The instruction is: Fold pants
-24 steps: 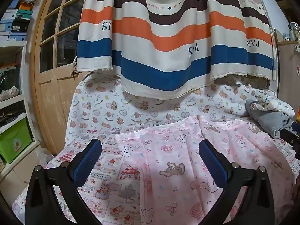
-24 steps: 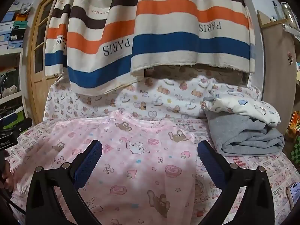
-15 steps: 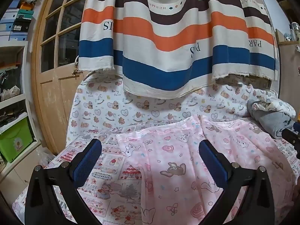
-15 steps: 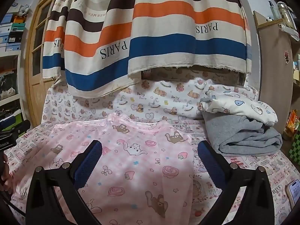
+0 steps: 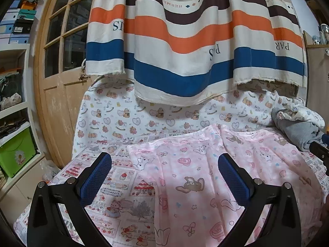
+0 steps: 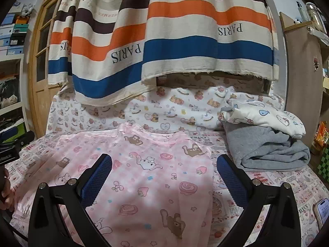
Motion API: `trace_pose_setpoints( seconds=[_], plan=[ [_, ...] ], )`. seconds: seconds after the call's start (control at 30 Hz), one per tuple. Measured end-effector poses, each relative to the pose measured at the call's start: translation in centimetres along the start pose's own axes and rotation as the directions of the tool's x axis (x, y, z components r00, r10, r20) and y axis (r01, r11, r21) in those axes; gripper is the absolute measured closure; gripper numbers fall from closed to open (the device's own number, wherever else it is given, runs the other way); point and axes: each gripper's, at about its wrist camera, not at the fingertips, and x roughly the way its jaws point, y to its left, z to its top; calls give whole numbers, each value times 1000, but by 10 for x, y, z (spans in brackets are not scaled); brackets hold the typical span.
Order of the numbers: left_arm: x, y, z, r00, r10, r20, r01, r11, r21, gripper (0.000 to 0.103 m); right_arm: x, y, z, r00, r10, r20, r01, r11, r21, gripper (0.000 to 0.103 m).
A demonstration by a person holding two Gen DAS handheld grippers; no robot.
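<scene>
Step in hand, as I judge it: approach, before any grasp. Pants (image 5: pixel 205 185) lie spread flat on the bed (image 5: pixel 115 185), pink, printed with bears and roses, far edge toward the headboard side. No fold visible yet.

Left gripper (image 5: pixel 164 177): fingers spread wide, nothing between the pads, hovering above the pants' left part, left finger over bare sheet. Right gripper (image 6: pixel 164 177): likewise spread wide, empty, above the pants' right part. Both point slightly downward at the cloth.

Next move, by my reckoning: each gripper has to drop to an edge or corner of the pants and pinch a single hem, then carry it across so one half lands on the other. Thin cloth on a soft sheet (risk of pinching the sheet along with it), so the pads should come in low and close only on the pants' edge.

Count:
- Pants: one pair.
- Grippers: two, one per hand; two blue pads each.
- Folded stack (image 6: pixel 267 150) to the right of the pants: two items seen, a grey one under a white printed one.
- Striped cloth (image 6: pixel 185 41) hanging behind: one.
- Phone (image 6: pixel 321 214) at the bed's right edge: one.
- Green bin (image 5: pixel 14 152) on the shelf, left: one.
</scene>
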Motion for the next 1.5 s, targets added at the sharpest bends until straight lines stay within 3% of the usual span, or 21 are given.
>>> trace_pose_setpoints(
  seconds=[0.17, 0.37, 1.5],
  plan=[
    [-4, -1, 0, 1000, -6, 21, 6, 1000, 0, 0, -3, 0, 1, 1000, -9, 13, 9, 1000, 4, 1],
    [5, -3, 2, 999, -49, -21, 49, 999, 4, 0, -3, 1, 0, 1000, -4, 7, 4, 1000, 8, 1],
    [2, -2, -1, 1000, -26, -3, 26, 1000, 2, 0, -1, 0, -1, 1000, -10, 3, 10, 1000, 8, 1]
  ],
)
